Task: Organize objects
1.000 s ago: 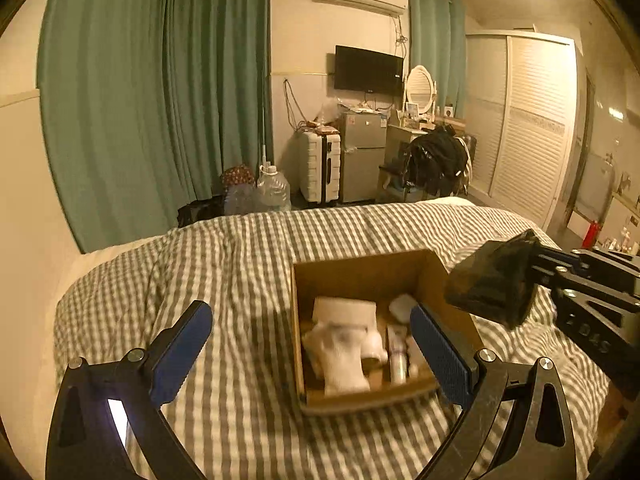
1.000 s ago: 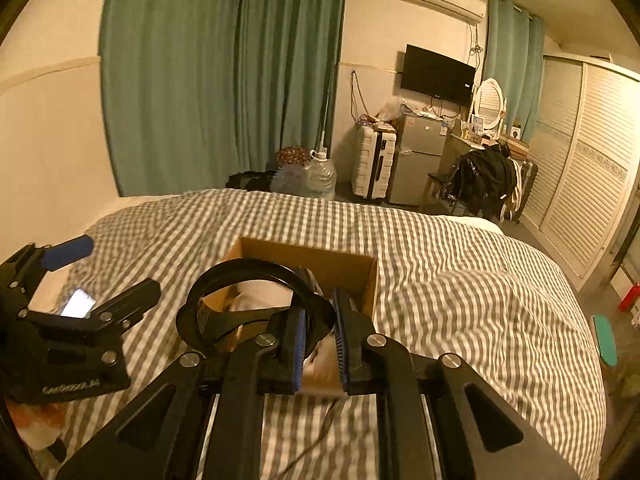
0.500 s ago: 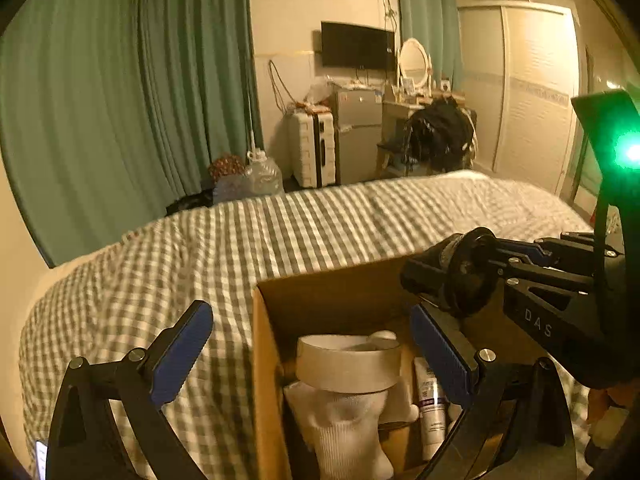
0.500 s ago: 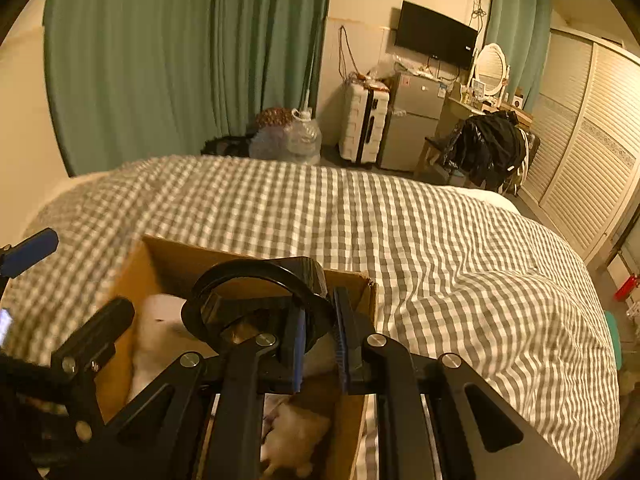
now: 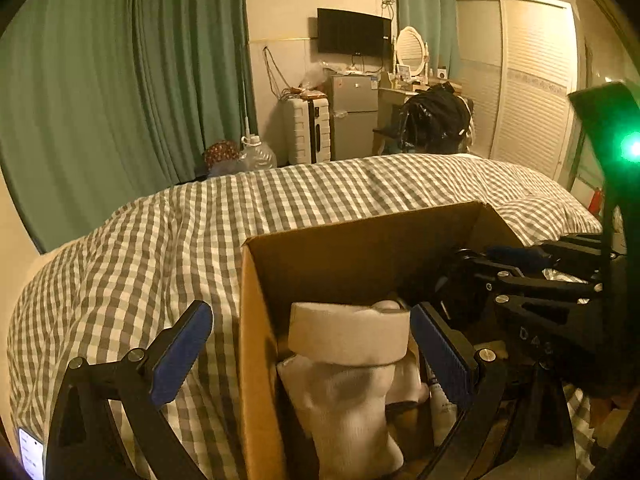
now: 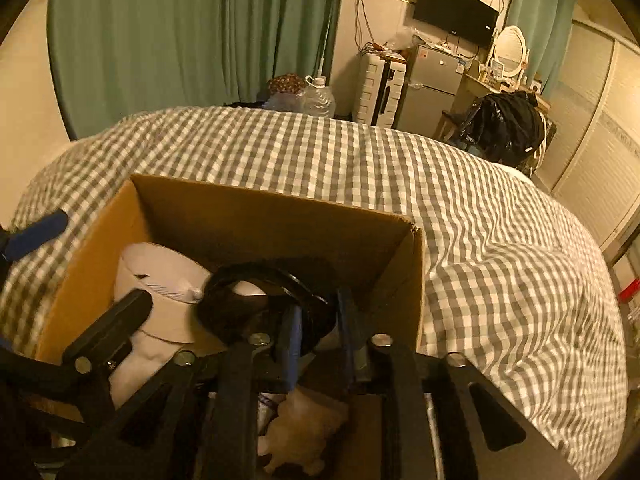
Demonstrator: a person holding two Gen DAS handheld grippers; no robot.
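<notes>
An open cardboard box sits on the checked bed cover. Inside lie a white sock-like cloth, a white roll, a tube and a small plush. My left gripper is open, its jaws straddling the box's left wall, the right pad inside the box. My right gripper is down inside the box, its jaws slightly apart around black headphones, whose band rests in the box. In the left wrist view it enters from the right.
The grey-white checked bed cover spreads all around the box. A phone lies at the lower left. Green curtains, a suitcase, a fridge and a wardrobe stand beyond the bed.
Both grippers have moved forward and down to the box. The right gripper has lowered the headphones into the box, and its jaws have parted a little.
</notes>
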